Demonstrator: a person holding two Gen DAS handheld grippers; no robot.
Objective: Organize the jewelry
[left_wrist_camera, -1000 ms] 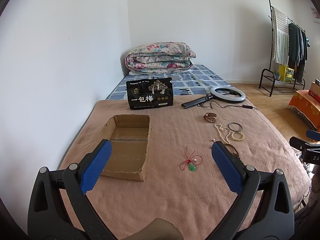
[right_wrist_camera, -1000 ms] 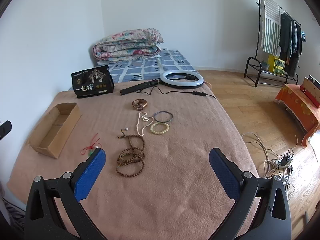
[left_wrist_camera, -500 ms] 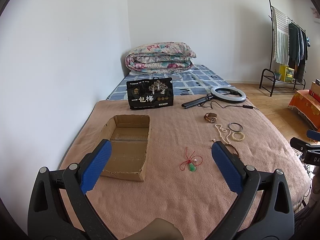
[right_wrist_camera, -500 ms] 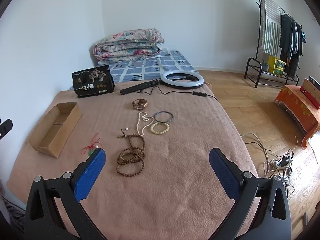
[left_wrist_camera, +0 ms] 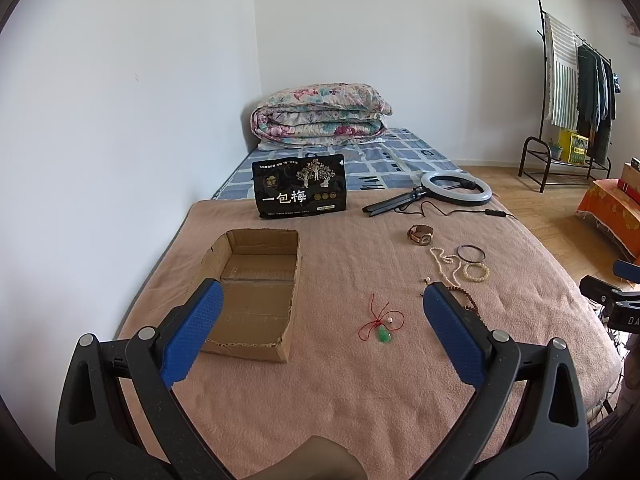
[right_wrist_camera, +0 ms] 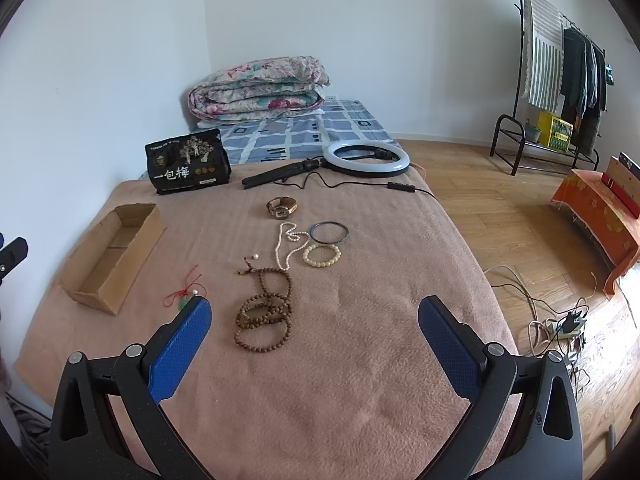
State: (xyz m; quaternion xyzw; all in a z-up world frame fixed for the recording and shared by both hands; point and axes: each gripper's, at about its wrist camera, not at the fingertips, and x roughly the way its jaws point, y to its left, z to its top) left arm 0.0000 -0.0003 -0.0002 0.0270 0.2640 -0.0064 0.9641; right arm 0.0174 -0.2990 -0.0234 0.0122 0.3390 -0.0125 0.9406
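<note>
An open cardboard box (left_wrist_camera: 256, 292) (right_wrist_camera: 114, 254) lies empty on the pink blanket at the left. Jewelry is spread to its right: a green pendant on red cord (left_wrist_camera: 383, 328) (right_wrist_camera: 185, 294), brown wooden beads (right_wrist_camera: 266, 308), a pearl necklace (right_wrist_camera: 287, 242) (left_wrist_camera: 442, 265), a cream bead bracelet (right_wrist_camera: 322, 255) (left_wrist_camera: 476, 272), a dark bangle (right_wrist_camera: 329, 232) (left_wrist_camera: 471, 253) and a brown watch (right_wrist_camera: 282, 205) (left_wrist_camera: 420, 234). My left gripper (left_wrist_camera: 322, 300) is open above the blanket, between box and pendant. My right gripper (right_wrist_camera: 314, 314) is open and empty, near the wooden beads.
A black snack bag (left_wrist_camera: 300, 191) stands behind the box. A ring light (right_wrist_camera: 366, 157) with a tripod and cable lies at the blanket's far edge. A folded quilt (left_wrist_camera: 320, 120) is at the head of the bed. A clothes rack (right_wrist_camera: 560, 80) and floor cables (right_wrist_camera: 560, 324) are to the right.
</note>
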